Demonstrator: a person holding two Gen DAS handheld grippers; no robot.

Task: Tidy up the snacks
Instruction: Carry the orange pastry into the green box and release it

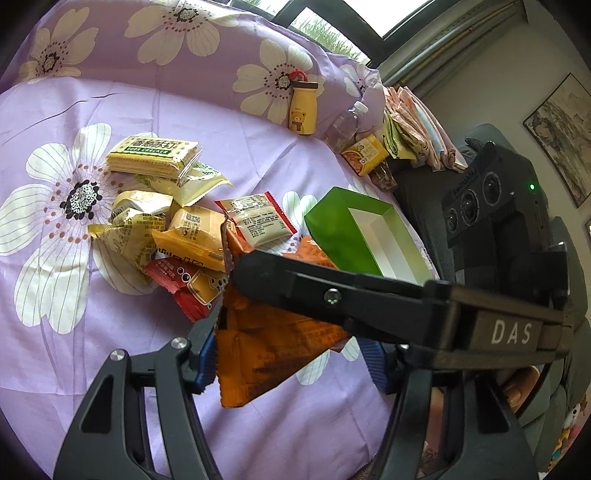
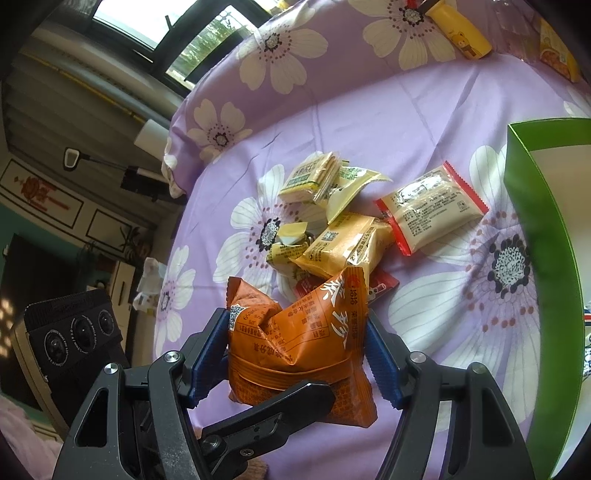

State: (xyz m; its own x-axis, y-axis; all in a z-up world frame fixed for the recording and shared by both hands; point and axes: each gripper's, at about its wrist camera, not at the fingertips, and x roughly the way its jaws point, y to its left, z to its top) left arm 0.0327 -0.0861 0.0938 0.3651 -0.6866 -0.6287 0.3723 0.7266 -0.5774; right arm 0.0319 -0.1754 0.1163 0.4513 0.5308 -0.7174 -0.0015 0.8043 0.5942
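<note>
An orange snack packet [image 1: 273,347] [image 2: 295,343] sits between the fingers of both grippers above the purple flowered cloth [image 1: 110,350]. My right gripper [image 2: 295,354] closes on its sides and crumples it. My left gripper [image 1: 288,362] is spread wide around the same packet, and the right gripper's black finger [image 1: 332,295] crosses in front of it. A pile of snack packets [image 1: 177,221] [image 2: 343,221] lies just beyond. A green box with a white inside [image 1: 362,232] [image 2: 535,221] stands open to the right of the pile.
A yellow bear bottle [image 1: 303,109] [image 2: 461,33], a clear water bottle [image 1: 345,123] and a yellow carton [image 1: 365,153] lean against the flowered pillow at the back. Folded cloths [image 1: 417,125] lie at the back right. The cloth's edge drops off at the left in the right wrist view.
</note>
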